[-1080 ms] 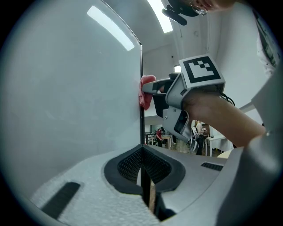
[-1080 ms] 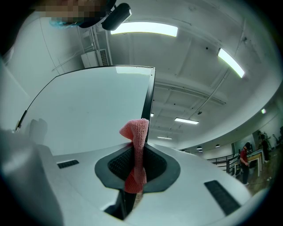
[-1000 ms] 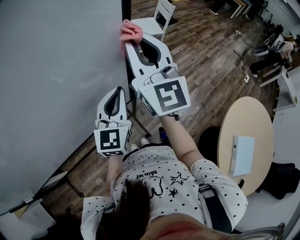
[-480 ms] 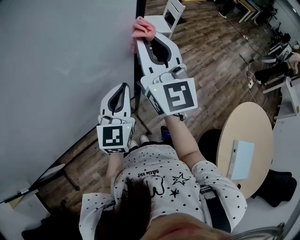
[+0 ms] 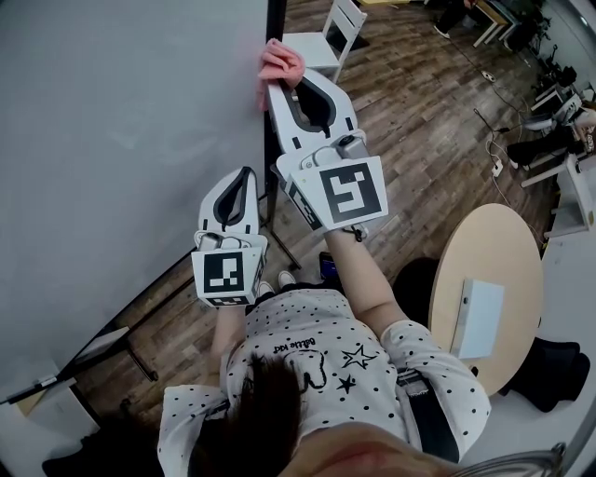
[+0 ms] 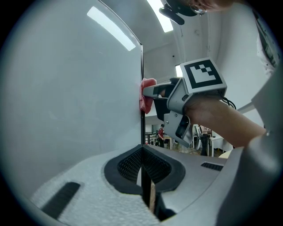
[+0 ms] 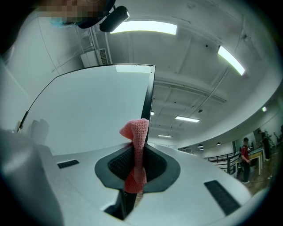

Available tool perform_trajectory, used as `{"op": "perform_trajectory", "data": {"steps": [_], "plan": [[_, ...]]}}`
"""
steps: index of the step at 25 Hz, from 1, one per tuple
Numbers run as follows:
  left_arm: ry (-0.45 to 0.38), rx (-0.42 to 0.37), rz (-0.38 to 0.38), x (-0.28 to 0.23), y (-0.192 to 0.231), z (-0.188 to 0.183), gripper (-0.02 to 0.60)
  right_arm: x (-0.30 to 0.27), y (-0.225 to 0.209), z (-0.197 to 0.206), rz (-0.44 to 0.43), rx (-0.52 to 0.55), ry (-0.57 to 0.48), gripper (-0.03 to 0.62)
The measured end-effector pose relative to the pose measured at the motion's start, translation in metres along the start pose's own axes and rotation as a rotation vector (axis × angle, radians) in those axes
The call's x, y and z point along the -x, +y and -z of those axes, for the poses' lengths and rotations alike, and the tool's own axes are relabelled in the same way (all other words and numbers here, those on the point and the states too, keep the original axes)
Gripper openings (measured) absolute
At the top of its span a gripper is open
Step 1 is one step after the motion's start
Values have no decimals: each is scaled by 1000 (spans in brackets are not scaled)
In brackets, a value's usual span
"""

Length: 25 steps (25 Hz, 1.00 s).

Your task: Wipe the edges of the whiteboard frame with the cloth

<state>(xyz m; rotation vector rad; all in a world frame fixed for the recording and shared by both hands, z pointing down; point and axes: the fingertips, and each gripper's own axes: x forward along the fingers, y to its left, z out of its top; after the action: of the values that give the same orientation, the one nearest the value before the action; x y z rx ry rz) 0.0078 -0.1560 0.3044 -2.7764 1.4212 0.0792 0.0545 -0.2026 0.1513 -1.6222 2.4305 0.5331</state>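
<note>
Pink cloth [image 5: 282, 63] in right hand-held gripper [image 5: 277, 87], on whiteboard frame [image 5: 277, 19] edge (floor [image 5: 419, 84] beside)

White chair [image 5: 328, 35] on plank floor [image 5: 419, 130]; round wooden table [image 5: 494, 242] with flat white box [image 5: 479, 318].

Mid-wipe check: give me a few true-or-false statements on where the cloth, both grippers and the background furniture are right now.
1. The pink cloth is clamped in the right gripper. True.
2. The left gripper holds a second cloth. False: its jaws are together and carry no cloth.
3. The cloth sits against the whiteboard's black side edge. True.
4. The round table has nothing on it. False: a flat white box-like item lies on it.
5. A white chair stands on the wooden floor beyond the board. True.
</note>
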Motion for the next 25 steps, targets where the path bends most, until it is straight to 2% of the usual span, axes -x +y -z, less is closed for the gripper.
{"op": "perform_trajectory", "data": {"steps": [25], "plan": [[-1,-2,-16,11,0,-1,15,7,4,11,7,-16,20,34]]}}
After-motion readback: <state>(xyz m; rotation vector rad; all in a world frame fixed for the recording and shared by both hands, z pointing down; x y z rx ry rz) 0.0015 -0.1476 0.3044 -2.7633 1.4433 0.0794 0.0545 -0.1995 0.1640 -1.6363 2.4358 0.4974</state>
